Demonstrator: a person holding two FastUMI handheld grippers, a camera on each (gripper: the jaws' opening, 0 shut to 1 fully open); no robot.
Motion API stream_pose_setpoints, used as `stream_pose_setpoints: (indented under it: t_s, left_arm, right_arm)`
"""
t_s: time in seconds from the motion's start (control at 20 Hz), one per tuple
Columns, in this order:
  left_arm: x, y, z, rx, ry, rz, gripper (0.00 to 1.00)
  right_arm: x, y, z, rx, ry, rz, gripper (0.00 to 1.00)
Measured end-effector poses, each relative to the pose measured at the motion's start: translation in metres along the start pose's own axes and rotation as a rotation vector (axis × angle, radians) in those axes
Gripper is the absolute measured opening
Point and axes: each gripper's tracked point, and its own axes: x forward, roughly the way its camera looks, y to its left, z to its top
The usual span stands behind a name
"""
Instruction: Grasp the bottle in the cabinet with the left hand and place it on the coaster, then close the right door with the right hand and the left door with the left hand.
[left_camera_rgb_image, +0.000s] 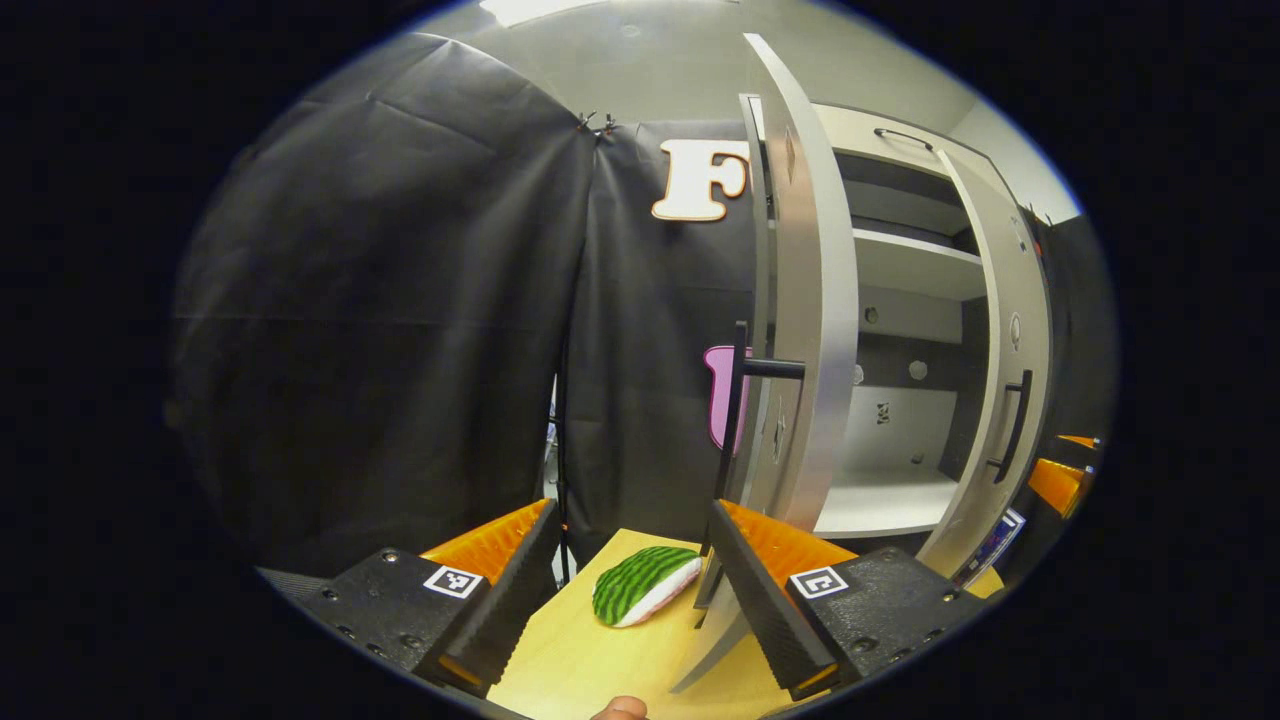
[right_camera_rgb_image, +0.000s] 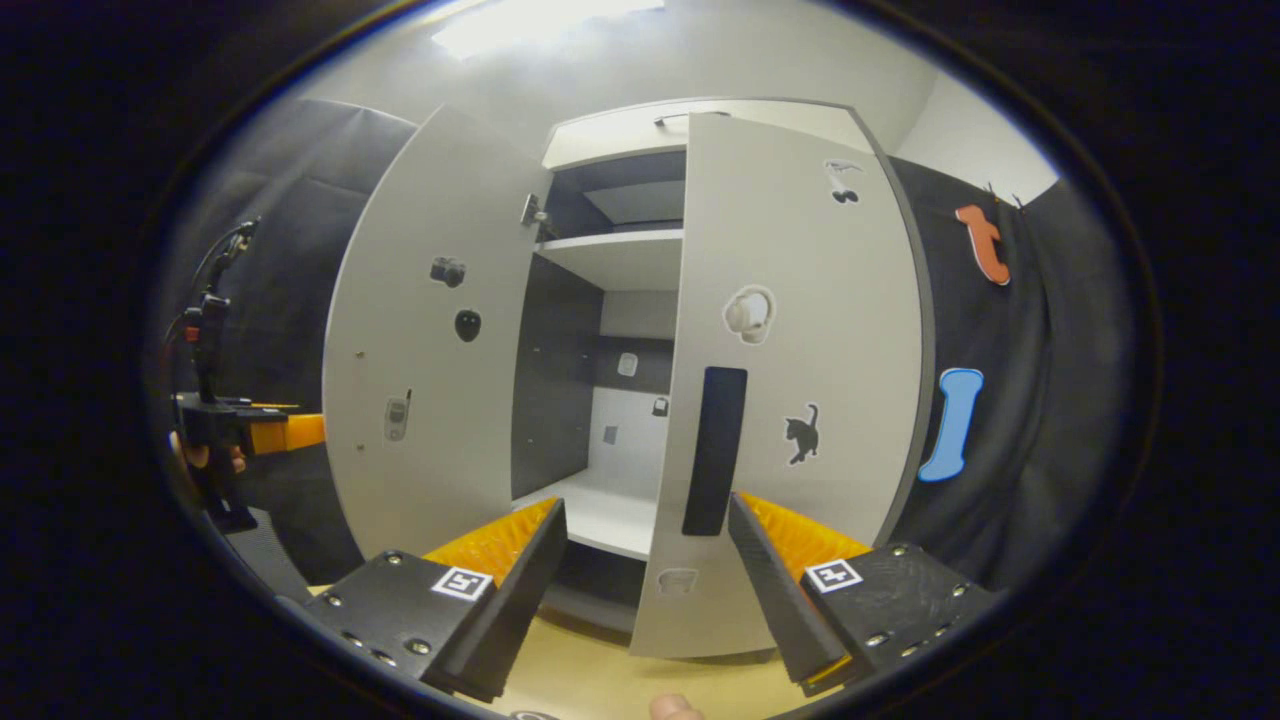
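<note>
No readable text, square coded markers on the gripper bodies, picture stickers on the cabinet doors (right_camera_rgb_image: 800, 330)

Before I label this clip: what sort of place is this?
Likely a staged recording booth, not a home: black cloth walls, a lone white cabinet with both doors open, and a small wooden table.

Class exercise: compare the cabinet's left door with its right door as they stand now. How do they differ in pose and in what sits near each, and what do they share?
Pose: the left door is swung wide open; the right door stands partly open, angled across the cabinet's opening.
Neighbours: the right hand-held gripper is lined up at the right door's dark handle; the left hand-held gripper sits beside the left door's edge.
Shared: both are pale grey, carry small stickers and are not yet closed.
</note>
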Motion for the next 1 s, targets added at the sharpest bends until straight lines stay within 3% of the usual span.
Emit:
stream_pose_setpoints:
  t_s: [0.2, 0.5, 0.8, 1.0]
  left_arm:
    - [0.002, -0.011, -0.001, -0.001, 0.009, -0.059, 0.9]
    - [-0.007, -0.019, 0.006, 0.014, -0.012, -0.065, 0.94]
    - [-0.014, -0.049, 0.0, 0.003, -0.004, -0.138, 0.9]
    - [-0.015, -0.077, 0.0, 0.014, -0.004, -0.208, 0.93]
  right_arm:
    - [-0.003, -0.002, -0.002, 0.004, 0.012, -0.01, 0.98]
    - [-0.015, -0.011, 0.0, 0.026, 0.009, -0.018, 0.98]
    - [-0.023, -0.021, 0.0, 0.062, 0.021, -0.024, 0.98]
    - [-0.032, -0.031, -0.002, 0.055, 0.029, -0.041, 0.98]
